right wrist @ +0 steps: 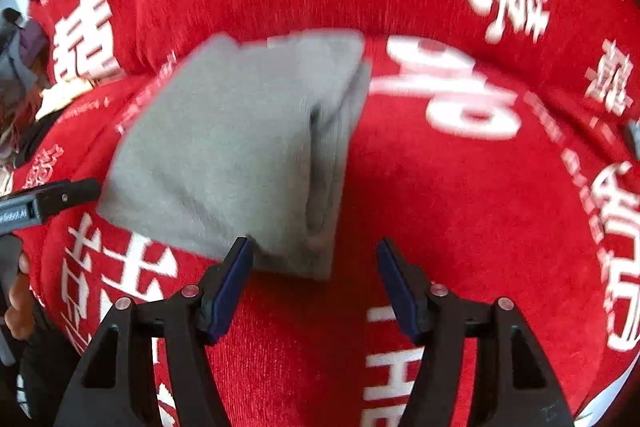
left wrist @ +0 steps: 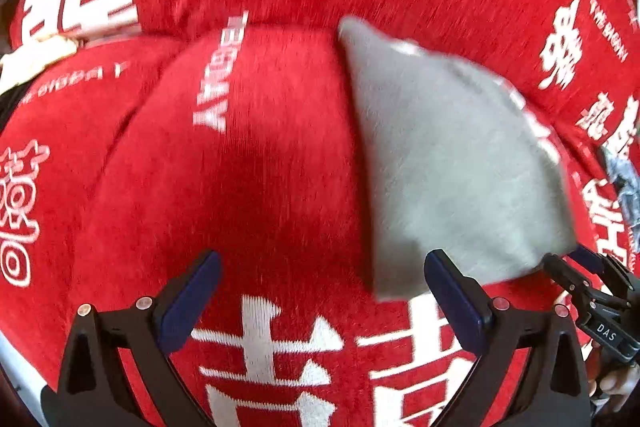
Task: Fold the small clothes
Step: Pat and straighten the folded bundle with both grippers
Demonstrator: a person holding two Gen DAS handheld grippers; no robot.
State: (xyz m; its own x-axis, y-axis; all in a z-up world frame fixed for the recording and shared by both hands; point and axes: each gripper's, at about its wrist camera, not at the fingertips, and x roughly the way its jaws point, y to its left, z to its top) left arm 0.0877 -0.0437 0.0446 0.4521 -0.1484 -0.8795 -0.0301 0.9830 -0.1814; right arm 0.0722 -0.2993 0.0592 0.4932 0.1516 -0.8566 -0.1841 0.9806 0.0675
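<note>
A small grey garment point(left wrist: 452, 163) lies folded flat on a red cloth with white characters point(left wrist: 248, 171). In the left wrist view my left gripper point(left wrist: 322, 267) is open, its right finger at the garment's near edge. My right gripper shows at the far right point(left wrist: 576, 263), beside the garment's near right corner. In the right wrist view the grey garment point(right wrist: 224, 155) lies folded with layered edges on its right side. My right gripper point(right wrist: 314, 255) is open and empty, its left finger touching the garment's near edge. The left gripper's finger point(right wrist: 60, 199) shows at the left edge.
The red cloth point(right wrist: 460, 207) covers the whole surface and rises in soft folds at the back. A grey patterned item point(left wrist: 624, 183) lies at the right edge. Pale clutter point(right wrist: 24, 67) sits beyond the cloth at the far left.
</note>
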